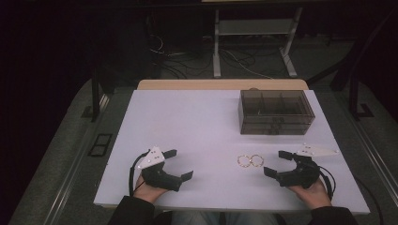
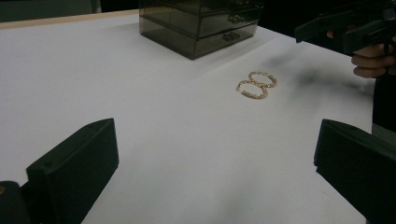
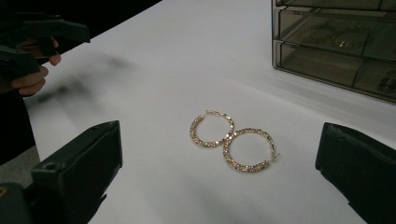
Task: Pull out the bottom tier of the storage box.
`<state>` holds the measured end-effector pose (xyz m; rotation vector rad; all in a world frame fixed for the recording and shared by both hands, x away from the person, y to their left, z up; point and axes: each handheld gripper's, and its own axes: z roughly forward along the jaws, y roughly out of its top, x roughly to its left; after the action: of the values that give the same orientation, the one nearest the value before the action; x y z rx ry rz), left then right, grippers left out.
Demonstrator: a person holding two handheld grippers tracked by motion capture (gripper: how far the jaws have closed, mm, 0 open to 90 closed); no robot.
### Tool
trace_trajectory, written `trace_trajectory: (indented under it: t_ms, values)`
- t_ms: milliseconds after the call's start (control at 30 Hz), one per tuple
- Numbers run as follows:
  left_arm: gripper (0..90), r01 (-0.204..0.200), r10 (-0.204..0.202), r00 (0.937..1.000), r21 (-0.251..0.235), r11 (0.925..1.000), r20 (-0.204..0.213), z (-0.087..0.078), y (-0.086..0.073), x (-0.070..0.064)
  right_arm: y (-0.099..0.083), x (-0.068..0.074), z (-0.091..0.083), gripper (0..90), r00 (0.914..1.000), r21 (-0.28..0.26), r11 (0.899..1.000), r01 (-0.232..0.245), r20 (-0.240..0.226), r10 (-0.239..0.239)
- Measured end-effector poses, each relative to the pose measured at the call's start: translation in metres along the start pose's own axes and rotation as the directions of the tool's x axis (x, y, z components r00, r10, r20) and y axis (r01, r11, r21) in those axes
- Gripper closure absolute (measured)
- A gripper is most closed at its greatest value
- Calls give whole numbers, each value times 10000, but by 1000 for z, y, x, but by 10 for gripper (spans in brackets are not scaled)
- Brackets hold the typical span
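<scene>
1. Left gripper (image 1: 179, 164), held near the table's (image 1: 197, 122) front-left corner, has its jaws spread wide and empty.
2. Two gold hoop earrings (image 3: 231, 137) lie touching near the front edge, between the grippers. Risk: the thin hoops may slide or snag together under a pinch, so one lifts the other.
3. Right gripper (image 1: 274, 162), just beside the earrings, is equally wide and empty.
4. Smoked drawer organiser (image 1: 274, 112) stands at the back-right; its drawers appear closed.
</scene>
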<state>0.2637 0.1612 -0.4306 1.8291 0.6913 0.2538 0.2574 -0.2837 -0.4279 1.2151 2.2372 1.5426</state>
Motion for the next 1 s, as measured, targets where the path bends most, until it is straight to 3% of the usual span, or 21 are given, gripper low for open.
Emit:
trace_trajectory:
  t_ms: [700, 1000]
  values:
    - [0, 102, -102, 9999, -4, 9999, 26, -3, -1, 0, 1, 6, -1, 0, 9993, 504, 9987, -103, -367, 121]
    - [0, 124, -125, 9999, 48, 9999, 107, -2, -2, -2, 2, 6, -8, 0, 9982, 415, 9985, -369, -466, 389]
